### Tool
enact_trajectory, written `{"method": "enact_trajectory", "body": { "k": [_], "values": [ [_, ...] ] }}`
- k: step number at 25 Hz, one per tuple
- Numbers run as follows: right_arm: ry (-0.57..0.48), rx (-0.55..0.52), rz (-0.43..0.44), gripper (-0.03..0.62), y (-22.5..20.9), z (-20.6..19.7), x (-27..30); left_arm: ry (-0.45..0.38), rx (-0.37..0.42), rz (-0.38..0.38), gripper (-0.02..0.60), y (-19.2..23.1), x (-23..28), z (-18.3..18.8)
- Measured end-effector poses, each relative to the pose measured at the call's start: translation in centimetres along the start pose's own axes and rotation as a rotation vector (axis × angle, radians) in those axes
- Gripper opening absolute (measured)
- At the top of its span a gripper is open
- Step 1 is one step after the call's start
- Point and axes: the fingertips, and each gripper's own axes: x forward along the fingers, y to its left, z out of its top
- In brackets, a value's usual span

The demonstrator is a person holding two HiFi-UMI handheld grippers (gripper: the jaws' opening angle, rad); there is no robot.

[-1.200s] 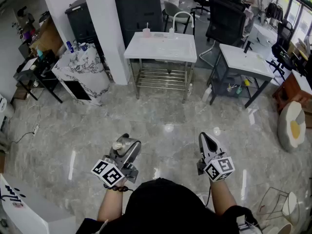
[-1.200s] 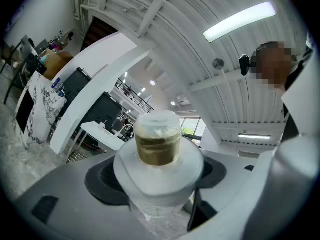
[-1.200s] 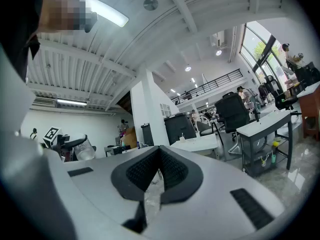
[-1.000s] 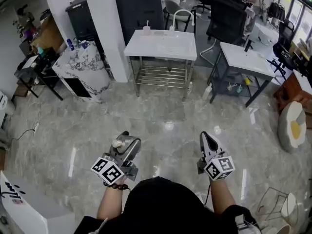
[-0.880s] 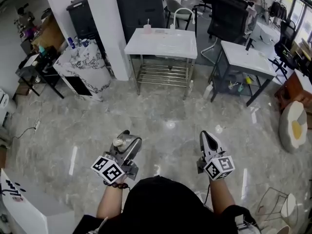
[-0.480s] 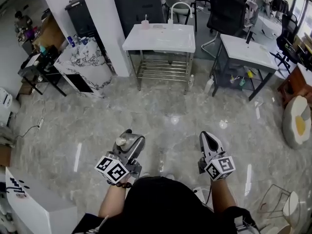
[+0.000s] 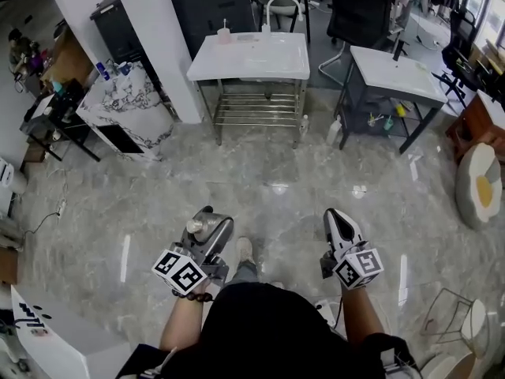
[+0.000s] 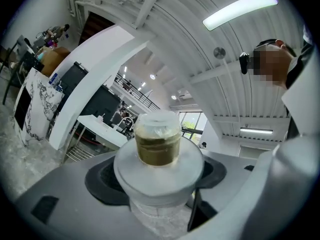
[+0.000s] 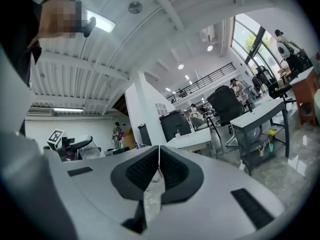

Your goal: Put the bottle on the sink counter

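Observation:
My left gripper (image 7: 207, 226) is shut on a clear bottle (image 7: 195, 228) with a pale cap. In the left gripper view the bottle (image 8: 158, 145) stands upright between the dark pads, capped, its neck holding brownish liquid. My right gripper (image 7: 334, 218) is level with it to the right, its jaws shut on nothing (image 9: 159, 153). Both hang above the marble floor. The white sink counter (image 7: 211, 69) with its curved faucet (image 7: 277, 6) stands several steps ahead. The same counter (image 8: 102, 130) shows small and far in the left gripper view.
A pink cup (image 7: 224, 33) sits at the counter's back left. A marble-patterned cabinet (image 7: 126, 106) stands left of it, a second sink table (image 7: 390, 76) to the right, and black cabinets and office chairs (image 7: 359, 10) behind. The person's shoe (image 7: 245, 251) shows between the grippers.
The whole view has shifted forward across the floor toward the sink counter, and a shoe has come into view. Both grippers keep the same pose and the same grip.

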Motion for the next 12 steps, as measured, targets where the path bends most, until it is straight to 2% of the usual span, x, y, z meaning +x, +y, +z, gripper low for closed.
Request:
{"method": "enact_trajectory", "body": {
  "k": [7,12],
  "values": [
    [-0.045,-0.034,-0.026,0.031,-1.6,2.3,7.4,-0.027,-0.027,-0.062,0.351,5.8,6.3,2.9],
    [-0.061,-0.065,-0.009,0.031,-1.1,4.2,15.2,-0.026,0.023,-0.101,0.351,10.2,10.0,6.8]
  ]
}}
